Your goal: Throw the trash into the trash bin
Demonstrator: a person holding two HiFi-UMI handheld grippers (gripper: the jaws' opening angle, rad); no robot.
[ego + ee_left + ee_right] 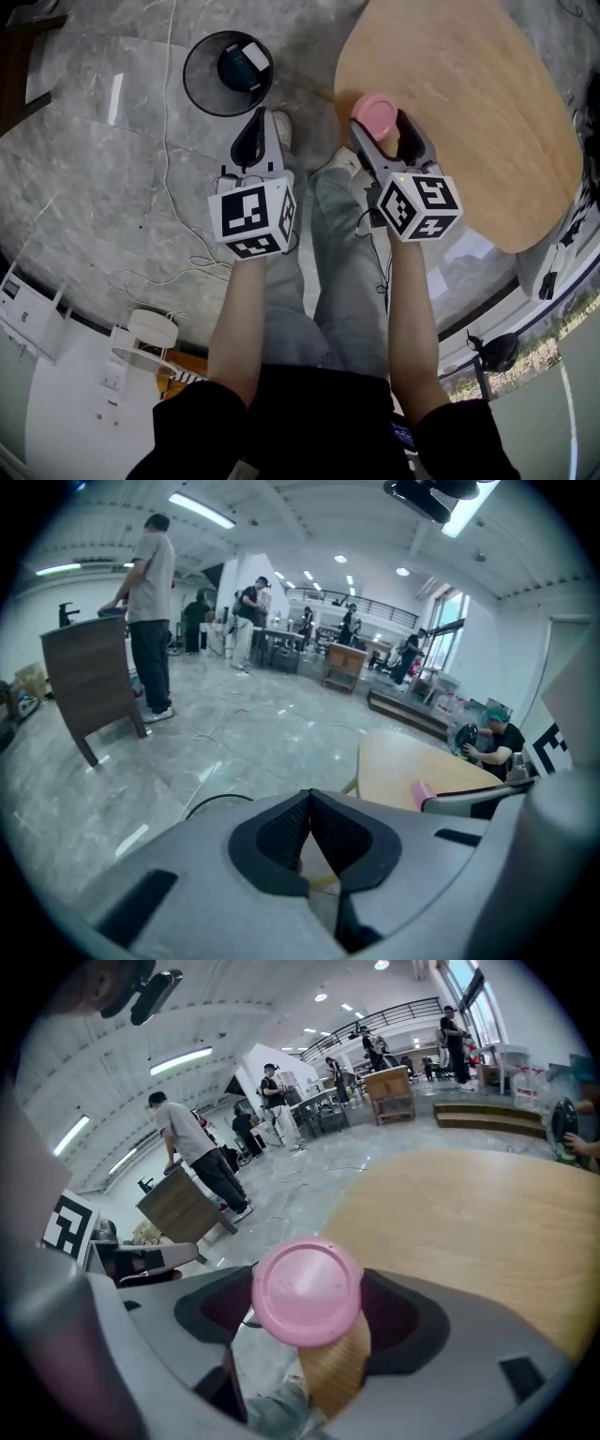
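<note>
The trash is a paper cup with a pink lid (307, 1290). It sits between the two jaws of the right gripper (380, 124), which are closed against its ribbed tan sides; the lid points away from the gripper's camera. In the head view the cup is above the edge of the wooden table (478, 131), at the table's 9 o'clock side.

The left gripper (309, 806) has its jaws pressed together, and nothing is between them. It hangs just beside the right gripper, at its 9 o'clock, over the grey stone floor (103, 178).

The black mesh trash bin (199, 89) stands on the floor at 11 o'clock from the left gripper, near it and apart from the table. Inside the bin lies a dark blue and white item (244, 64). A thin white cable (169, 187) runs over the floor at 9 o'clock from the left gripper.
</note>
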